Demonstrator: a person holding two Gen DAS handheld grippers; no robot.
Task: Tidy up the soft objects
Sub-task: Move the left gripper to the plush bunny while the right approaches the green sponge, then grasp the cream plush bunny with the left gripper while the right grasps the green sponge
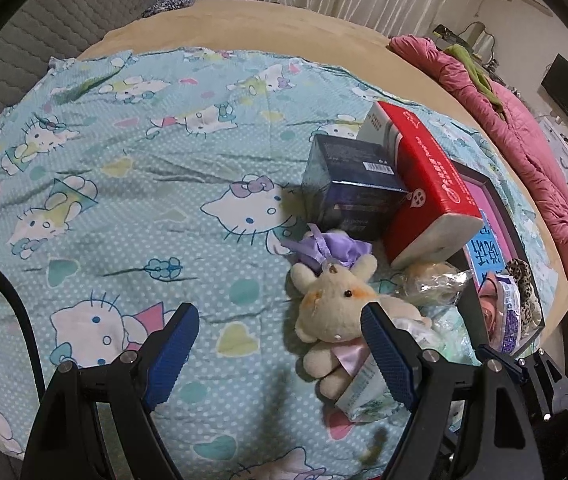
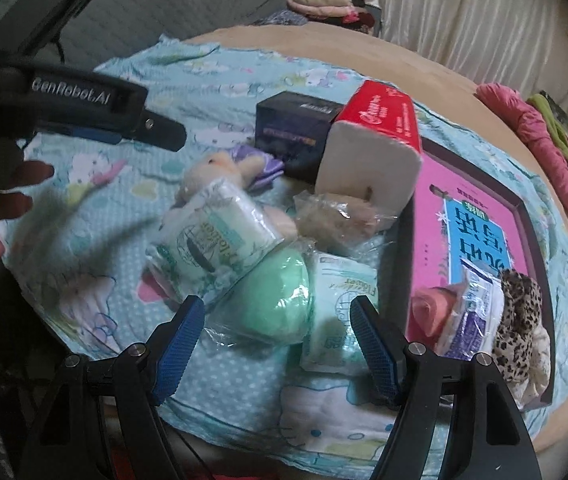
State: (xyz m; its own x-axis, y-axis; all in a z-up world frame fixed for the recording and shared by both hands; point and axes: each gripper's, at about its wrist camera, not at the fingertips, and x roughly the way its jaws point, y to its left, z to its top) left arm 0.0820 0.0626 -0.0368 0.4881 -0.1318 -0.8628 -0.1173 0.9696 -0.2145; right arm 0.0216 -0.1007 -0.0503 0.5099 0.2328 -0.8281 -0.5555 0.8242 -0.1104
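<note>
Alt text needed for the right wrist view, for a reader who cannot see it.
The open right gripper hangs empty above a green bagged bundle and tissue packs piled on a cartoon-cat bedsheet. Behind lie a plush bear, a red tissue box and a dark tray; the left gripper shows upper left.

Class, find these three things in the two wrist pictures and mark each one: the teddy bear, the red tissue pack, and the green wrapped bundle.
Teddy bear (image 1: 334, 304), left wrist view, on its face.
Red tissue pack (image 1: 430, 184), left wrist view, on its red top side.
Green wrapped bundle (image 2: 272, 300), right wrist view, on the middle of its wrapped surface.
</note>
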